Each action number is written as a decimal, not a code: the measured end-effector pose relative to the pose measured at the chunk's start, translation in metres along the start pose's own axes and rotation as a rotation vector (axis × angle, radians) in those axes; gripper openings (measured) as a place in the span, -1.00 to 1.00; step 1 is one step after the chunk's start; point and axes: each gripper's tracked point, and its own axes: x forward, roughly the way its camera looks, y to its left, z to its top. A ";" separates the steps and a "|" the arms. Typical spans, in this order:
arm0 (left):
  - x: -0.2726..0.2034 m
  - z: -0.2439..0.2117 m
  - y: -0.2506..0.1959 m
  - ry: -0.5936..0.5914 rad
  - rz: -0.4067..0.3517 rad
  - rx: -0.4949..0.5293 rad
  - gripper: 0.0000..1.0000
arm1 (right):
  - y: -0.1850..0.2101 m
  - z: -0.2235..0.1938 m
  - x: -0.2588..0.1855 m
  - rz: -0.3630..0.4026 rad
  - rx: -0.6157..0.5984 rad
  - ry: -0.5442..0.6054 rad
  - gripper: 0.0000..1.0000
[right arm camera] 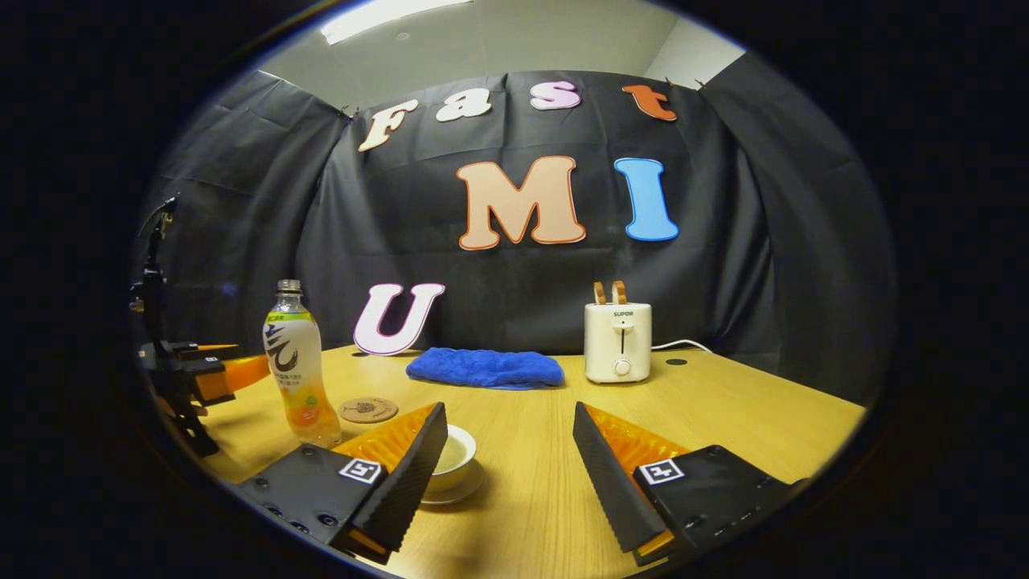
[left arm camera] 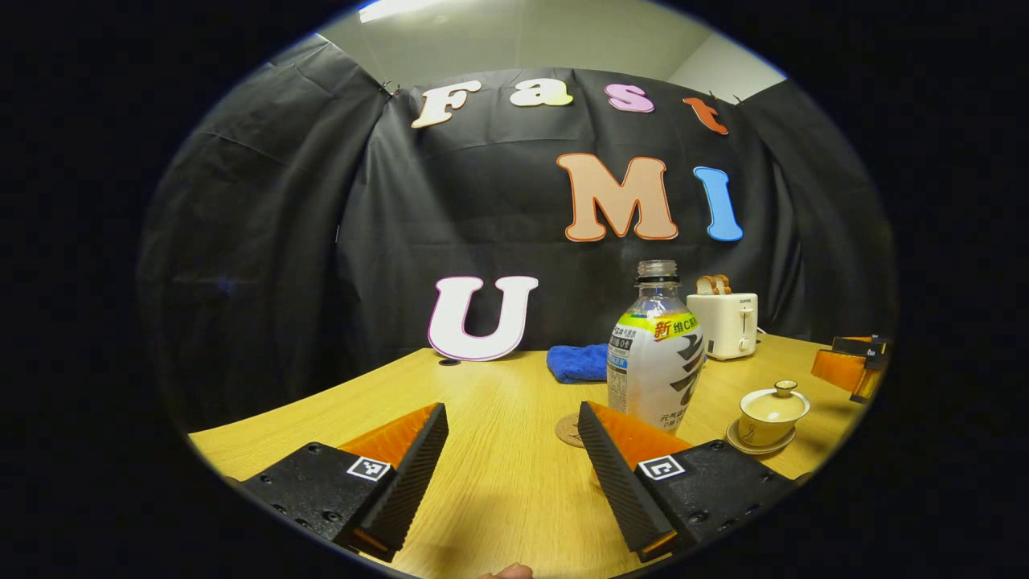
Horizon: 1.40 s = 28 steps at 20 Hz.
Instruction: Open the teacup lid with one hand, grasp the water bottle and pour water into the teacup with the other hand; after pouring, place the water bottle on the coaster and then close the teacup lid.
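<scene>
Both claws gape wide and empty over the wooden tabletop (right arm camera: 723,402): the left claw (left arm camera: 514,474) faces the uncapped clear plastic water bottle (left arm camera: 655,362), the right claw (right arm camera: 510,474) nears the cream lidded teacup (right arm camera: 452,458). Lifting the lid likely comes next.

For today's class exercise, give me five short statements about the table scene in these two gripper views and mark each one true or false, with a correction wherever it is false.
1. The water bottle has no cap on. True.
2. The lid sits on the teacup. True.
3. The water bottle stands on the coaster. False: it stands on the table beside it.
4. The left gripper holds the bottle. False: its jaws are open and empty.
5. A blue cloth lies left of the toaster in the right gripper view. True.
</scene>
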 end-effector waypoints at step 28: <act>0.001 0.000 0.000 0.000 -0.004 0.000 0.91 | 0.074 -0.027 0.032 0.203 -0.058 0.180 0.06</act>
